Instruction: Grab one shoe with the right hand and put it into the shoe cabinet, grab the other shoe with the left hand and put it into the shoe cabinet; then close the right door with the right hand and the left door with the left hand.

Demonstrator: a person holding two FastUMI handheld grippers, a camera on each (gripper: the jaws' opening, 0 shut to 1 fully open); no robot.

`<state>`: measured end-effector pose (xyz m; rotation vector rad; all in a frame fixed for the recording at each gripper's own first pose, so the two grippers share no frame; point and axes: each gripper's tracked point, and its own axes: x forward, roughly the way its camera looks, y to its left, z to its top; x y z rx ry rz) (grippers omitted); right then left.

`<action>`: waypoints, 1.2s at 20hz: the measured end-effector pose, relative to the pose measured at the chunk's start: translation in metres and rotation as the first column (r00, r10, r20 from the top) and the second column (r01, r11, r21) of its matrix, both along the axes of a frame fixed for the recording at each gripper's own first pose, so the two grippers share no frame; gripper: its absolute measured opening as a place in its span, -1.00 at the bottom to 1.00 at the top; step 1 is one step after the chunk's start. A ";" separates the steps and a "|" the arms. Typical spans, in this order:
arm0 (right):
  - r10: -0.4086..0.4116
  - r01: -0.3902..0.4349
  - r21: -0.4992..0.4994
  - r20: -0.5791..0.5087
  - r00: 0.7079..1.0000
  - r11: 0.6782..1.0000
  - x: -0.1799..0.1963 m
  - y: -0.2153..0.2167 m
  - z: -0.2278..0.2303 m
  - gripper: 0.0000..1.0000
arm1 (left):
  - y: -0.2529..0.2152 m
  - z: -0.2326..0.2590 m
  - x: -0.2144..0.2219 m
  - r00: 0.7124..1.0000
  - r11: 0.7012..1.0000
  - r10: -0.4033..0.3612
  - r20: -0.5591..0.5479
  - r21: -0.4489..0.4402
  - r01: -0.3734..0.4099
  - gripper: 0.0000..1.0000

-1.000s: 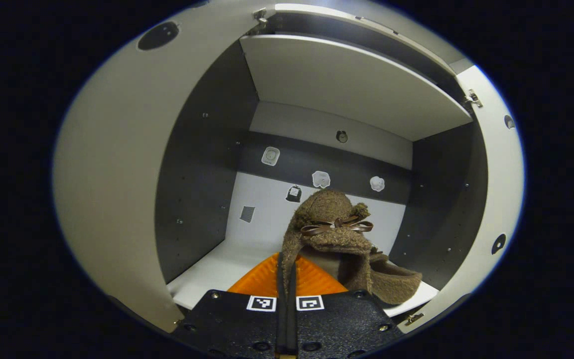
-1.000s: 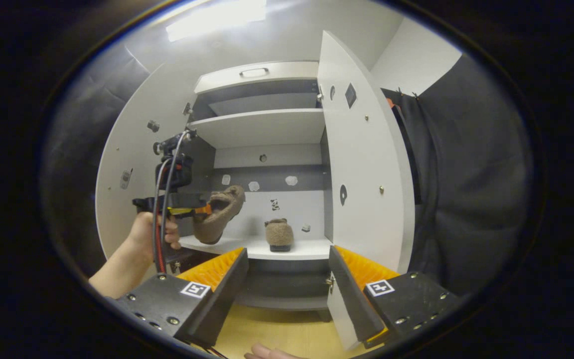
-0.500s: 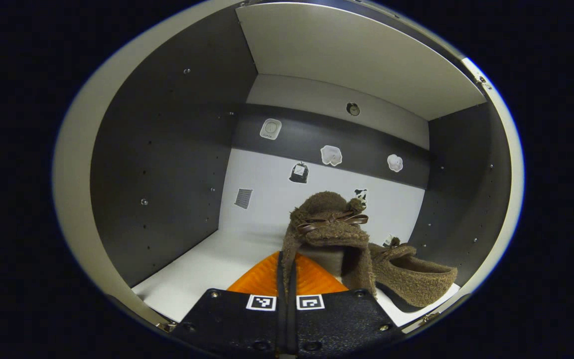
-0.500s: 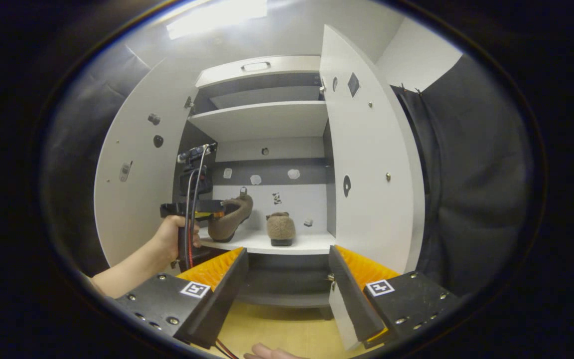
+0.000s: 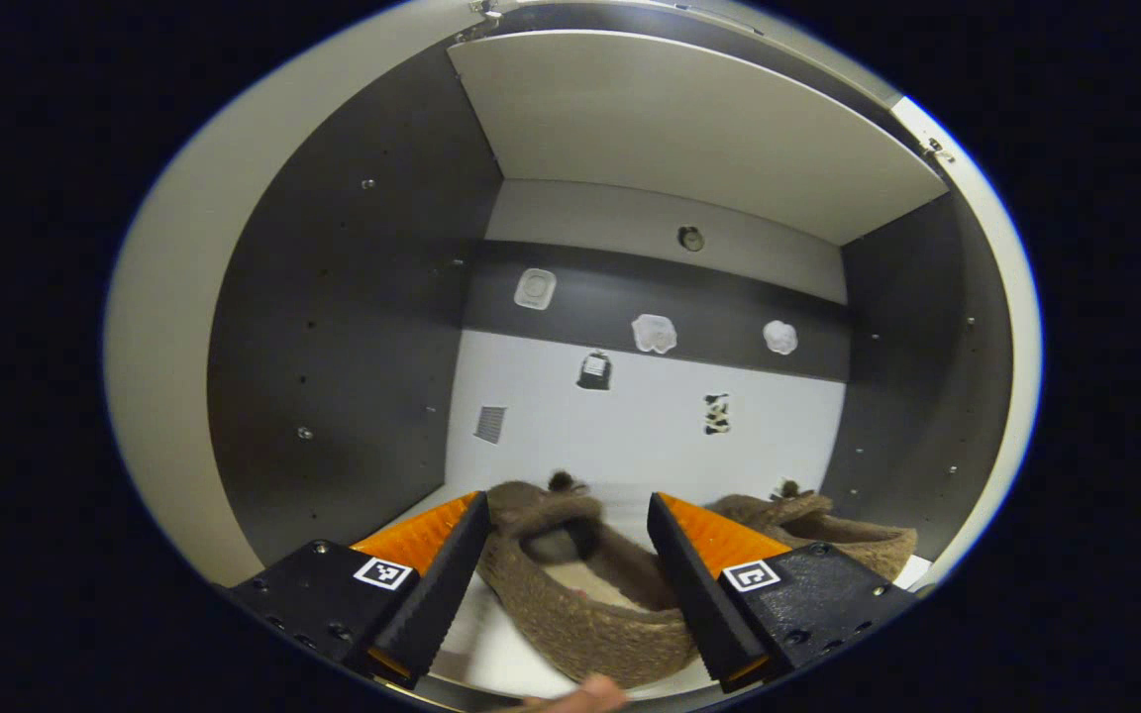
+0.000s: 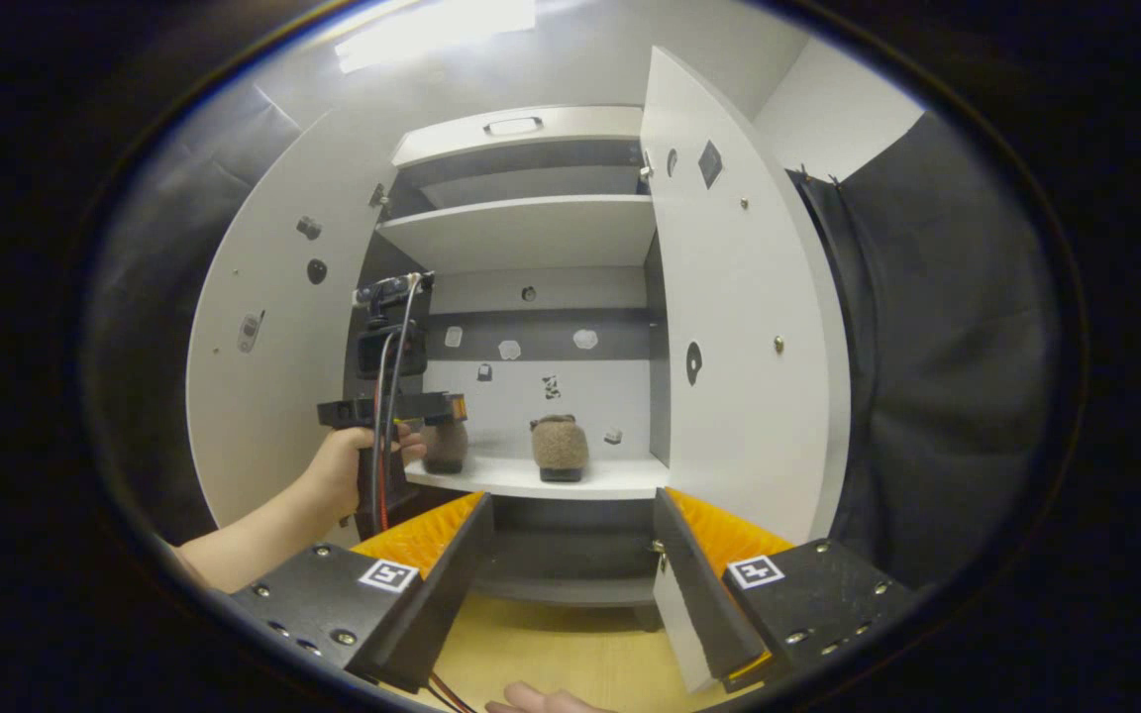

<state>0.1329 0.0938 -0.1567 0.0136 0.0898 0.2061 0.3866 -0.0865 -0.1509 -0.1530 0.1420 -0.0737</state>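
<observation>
The left claw (image 5: pixel 566 584) hangs spread wide, straddling the fuzzy brown slipper (image 5: pixel 580 589) that sits on the white cabinet shelf (image 5: pixel 491 659), gripping nothing. Its twin, the second brown slipper (image 5: pixel 828 540), rests just beside it on the right. The right claw (image 6: pixel 570 584) waits spread too, outside the tall white right door (image 6: pixel 739 327). Pulling back carelessly, a finger could catch the slipper's rim and drag it off the shelf edge.

Two fuzzy brown slippers, one (image 6: pixel 444 448) left of the other (image 6: pixel 560 448), sat mid-frame on the white cabinet shelf (image 6: pixel 570 482), between open doors
</observation>
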 end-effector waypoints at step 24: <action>0.012 -0.015 0.036 0.062 0.998 0.999 -0.098 -0.060 0.073 0.95 | 0.042 0.081 -0.315 0.988 0.994 -0.106 0.114 -0.018 0.108 0.95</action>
